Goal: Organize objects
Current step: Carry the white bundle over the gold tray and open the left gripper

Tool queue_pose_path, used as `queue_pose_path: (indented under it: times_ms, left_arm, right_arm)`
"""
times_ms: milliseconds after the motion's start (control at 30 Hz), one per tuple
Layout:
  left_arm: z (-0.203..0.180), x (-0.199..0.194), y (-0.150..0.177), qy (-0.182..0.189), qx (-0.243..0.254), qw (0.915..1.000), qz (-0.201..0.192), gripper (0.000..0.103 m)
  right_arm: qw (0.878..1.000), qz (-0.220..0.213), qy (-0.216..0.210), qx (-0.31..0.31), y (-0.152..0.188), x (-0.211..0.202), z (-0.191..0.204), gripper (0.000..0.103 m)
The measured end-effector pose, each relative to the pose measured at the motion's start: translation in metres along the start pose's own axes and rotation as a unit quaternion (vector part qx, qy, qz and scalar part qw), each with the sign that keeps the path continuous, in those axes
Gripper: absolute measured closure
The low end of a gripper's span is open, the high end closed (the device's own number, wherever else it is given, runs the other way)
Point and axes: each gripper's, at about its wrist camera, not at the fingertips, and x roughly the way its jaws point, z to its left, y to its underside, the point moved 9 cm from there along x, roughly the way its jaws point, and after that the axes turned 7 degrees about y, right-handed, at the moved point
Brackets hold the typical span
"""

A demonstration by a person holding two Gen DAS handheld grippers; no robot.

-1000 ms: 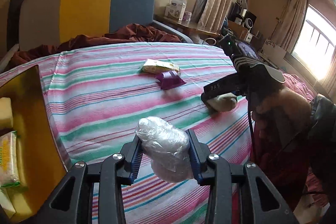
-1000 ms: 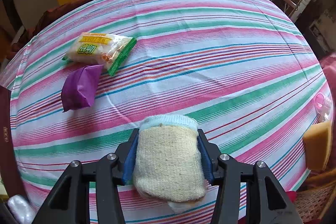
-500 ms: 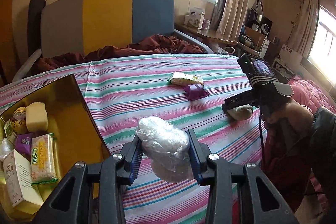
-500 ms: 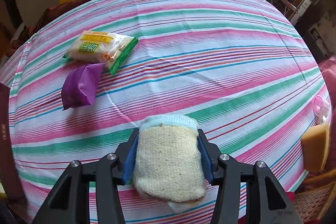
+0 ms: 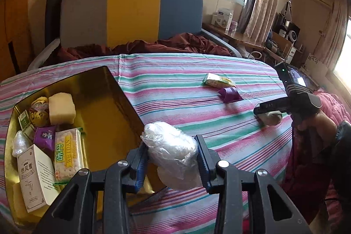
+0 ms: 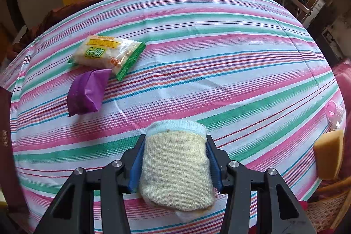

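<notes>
Gold tin [image 5: 114, 89] now beside plastic-wrapped bundle [image 5: 171, 152] in left hand-held gripper [image 5: 172, 159].

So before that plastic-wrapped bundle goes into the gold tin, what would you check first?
1. Left tongs grip the plastic bundle firmly: ok.
2. Bare room in the tin: ok, the right half is free.
3. Bundle is over the tin: not ok, it hangs at the tin's near right corner.
4. Right tongs are out of the way: ok, off to the right, holding the knitted roll.
5. Packets left on the bedsheet: not ok, biscuit packet and purple packet remain.
</notes>
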Motion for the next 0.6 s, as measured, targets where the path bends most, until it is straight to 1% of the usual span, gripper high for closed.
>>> queue_pose_path:
  times_ms: [67,133,200,267,300,333,367,433,500,567,600]
  left_arm:
    - [0.019,-0.002,-0.003,0.011,-0.036,0.9993,0.005,0.064]
    - [0.046,-0.003,-0.011,0.018,-0.083,0.9963,0.009,0.064]
    - [0.074,-0.005,-0.019,0.012,-0.120,0.9927,0.006,0.064]
    - [0.100,-0.007,-0.028,0.002,-0.145,0.9894,0.001,0.064]
    - [0.112,-0.008,-0.033,-0.009,-0.153,0.9882,-0.002,0.064]
    - [0.122,-0.009,-0.036,-0.017,-0.159,0.9872,-0.002,0.064]
    - [0.131,-0.009,-0.039,-0.021,-0.166,0.9859,-0.002,0.064]
    - [0.143,-0.008,-0.042,-0.024,-0.185,0.9825,0.001,0.064]
    - [0.154,-0.002,-0.045,-0.027,-0.198,0.9798,0.006,0.064]
    - [0.158,0.005,-0.049,-0.031,-0.196,0.9800,0.012,0.064]
    - [0.159,0.010,-0.053,-0.038,-0.189,0.9812,0.015,0.064]
  right_arm:
    - [1.000,-0.006,-0.003,-0.001,0.000,-0.002,-0.003,0.052]
    - [1.000,-0.012,-0.007,-0.001,0.001,-0.007,-0.003,0.052]
    - [1.000,-0.016,-0.013,0.000,-0.001,-0.007,-0.007,0.052]
    - [1.000,-0.022,-0.018,0.001,-0.011,-0.007,-0.003,0.052]
    - [1.000,-0.023,-0.020,0.002,-0.013,-0.008,-0.001,0.052]
    - [0.999,-0.025,-0.022,0.003,-0.008,-0.010,0.004,0.052]
    - [0.999,-0.026,-0.024,0.004,-0.013,-0.008,0.002,0.052]
    - [0.999,-0.032,-0.029,0.005,-0.015,-0.010,0.011,0.052]
    - [0.999,-0.036,-0.032,0.007,-0.013,-0.014,0.011,0.052]
    - [0.999,-0.038,-0.034,0.012,-0.012,-0.015,0.014,0.052]
    - [0.998,-0.040,-0.035,0.014,-0.002,-0.021,0.019,0.052]
